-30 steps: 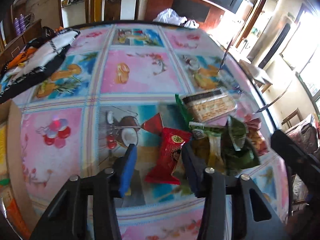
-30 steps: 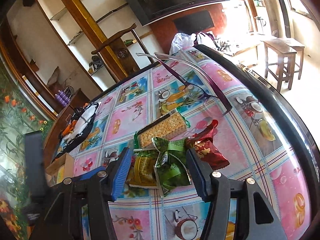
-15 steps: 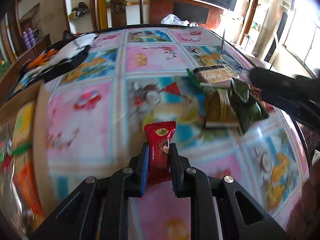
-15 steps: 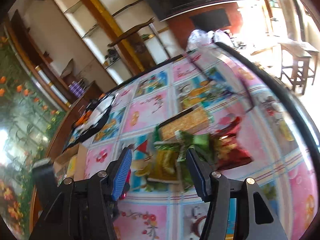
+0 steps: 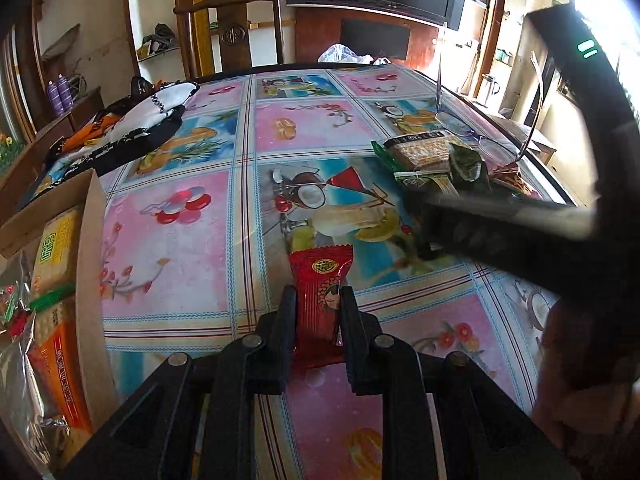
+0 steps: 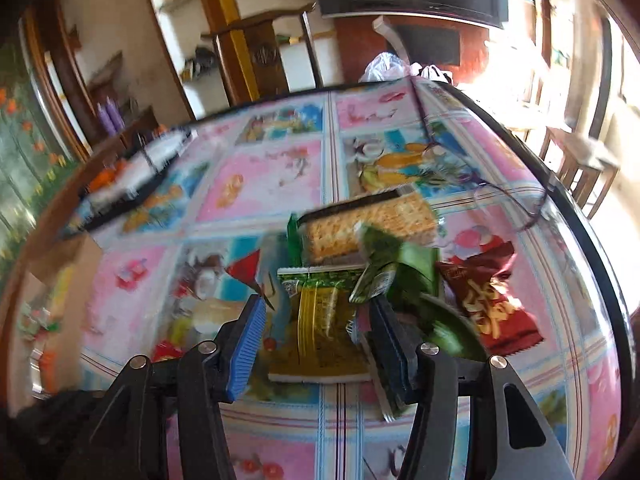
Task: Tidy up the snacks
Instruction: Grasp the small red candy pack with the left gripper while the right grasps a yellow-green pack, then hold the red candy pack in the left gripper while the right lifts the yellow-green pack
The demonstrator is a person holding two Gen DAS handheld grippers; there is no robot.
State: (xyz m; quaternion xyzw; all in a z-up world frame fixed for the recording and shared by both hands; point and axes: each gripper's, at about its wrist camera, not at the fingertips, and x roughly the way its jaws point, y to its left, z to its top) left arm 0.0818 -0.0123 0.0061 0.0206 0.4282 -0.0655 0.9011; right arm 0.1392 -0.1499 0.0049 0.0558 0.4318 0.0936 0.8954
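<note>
While the left gripper (image 5: 317, 312) pinches a red snack packet (image 5: 320, 280) right of the cardboard box (image 5: 90, 264), the right gripper (image 6: 316, 336) gapes wide around a yellow-green packet (image 6: 320, 328).

The left gripper (image 5: 317, 312) is clamped tight, the right gripper (image 6: 316, 332) spread wide (both angled downward).

Glossy red foil snack packet (image 5: 320, 296)
</note>
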